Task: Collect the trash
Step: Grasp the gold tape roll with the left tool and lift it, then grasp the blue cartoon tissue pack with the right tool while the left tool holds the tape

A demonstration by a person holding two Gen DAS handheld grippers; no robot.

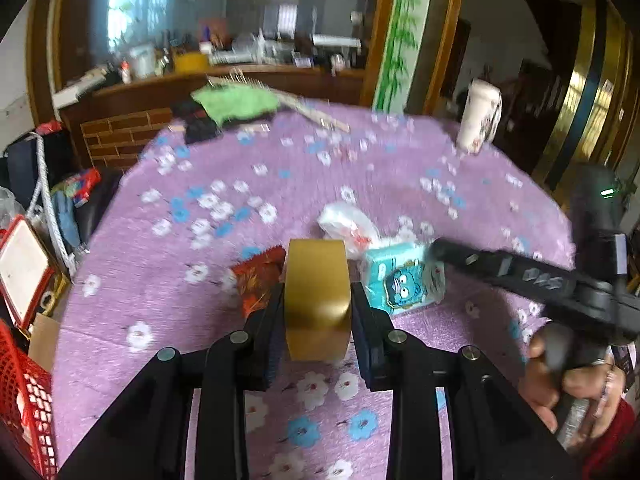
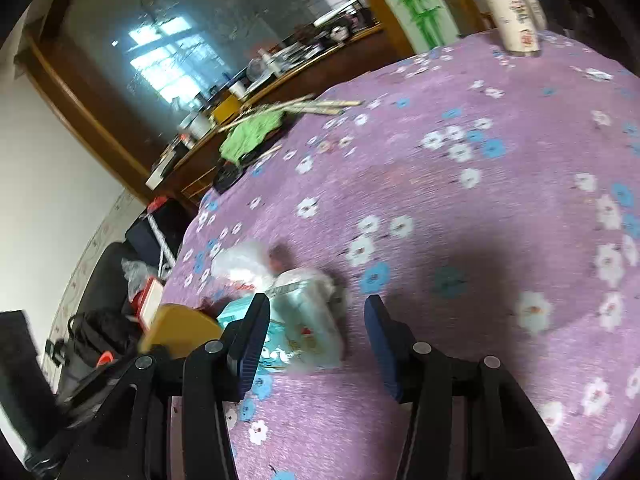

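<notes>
My left gripper (image 1: 318,300) is shut on a roll of tan packing tape (image 1: 317,296), held upright just above the purple flowered tablecloth (image 1: 248,168). A teal tissue pack with a cartoon face (image 1: 402,278) lies to its right, a crumpled white plastic wrapper (image 1: 348,224) behind it, and a red wrapper (image 1: 258,278) to its left. My right gripper (image 1: 440,250) comes in from the right, beside the tissue pack. In the right wrist view it (image 2: 316,312) is open above the tissue pack (image 2: 304,332); the wrapper (image 2: 244,264) and tape roll (image 2: 180,330) lie to the left.
A white printed cup (image 1: 480,116) stands at the table's far right edge. A green cloth (image 1: 236,102) and wooden sticks (image 1: 316,114) lie at the far edge. A red basket (image 1: 28,400) and clutter sit left of the table. A brown counter (image 1: 224,80) stands behind.
</notes>
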